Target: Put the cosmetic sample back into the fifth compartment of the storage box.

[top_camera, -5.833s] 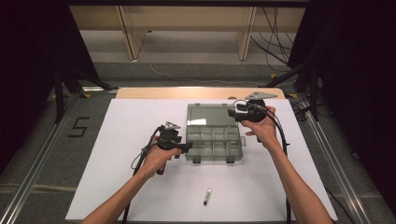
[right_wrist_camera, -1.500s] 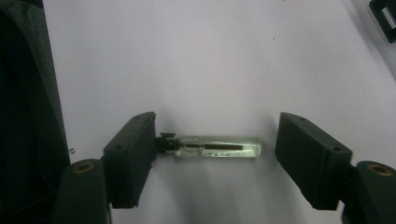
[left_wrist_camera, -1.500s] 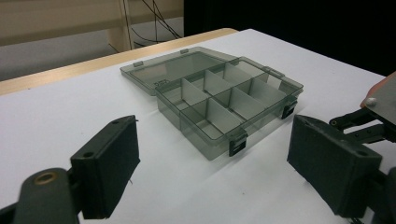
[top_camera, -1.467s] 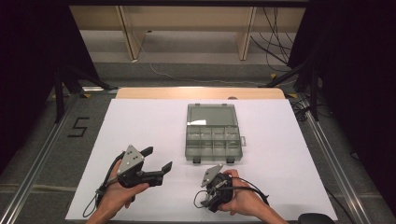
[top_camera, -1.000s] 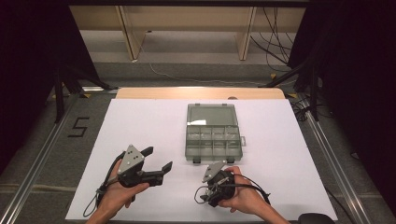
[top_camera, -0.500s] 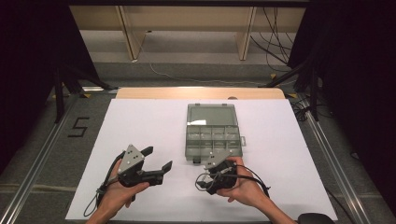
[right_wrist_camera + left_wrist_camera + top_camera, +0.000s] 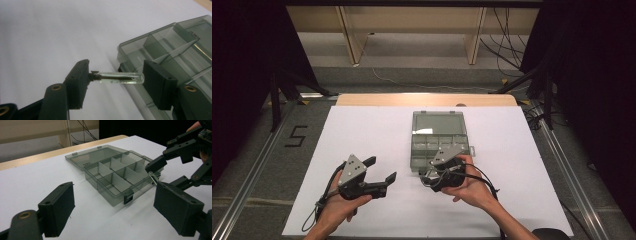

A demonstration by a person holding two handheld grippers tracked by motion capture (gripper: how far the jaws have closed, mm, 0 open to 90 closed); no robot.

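Right gripper (image 7: 116, 81) pinching small glass vial (image 7: 121, 77) endwise: dark cap end against one pad, rounded clear end against the other, vial lying across the gap. Likely gripped lengthwise so it can be lowered flat into a compartment. Held off the white table (image 7: 377, 130), just beside near corner of open organizer box (image 7: 437, 145) (lid folded back flat, dividers upright, compartments apparently empty).

Left gripper (image 7: 379, 175) jaws spread wide, nothing between, parked on the table well left of the box; presumably kept clear of the work.

Vial: clear, slender, thin dark rod or strip inside (contents too small to identify).
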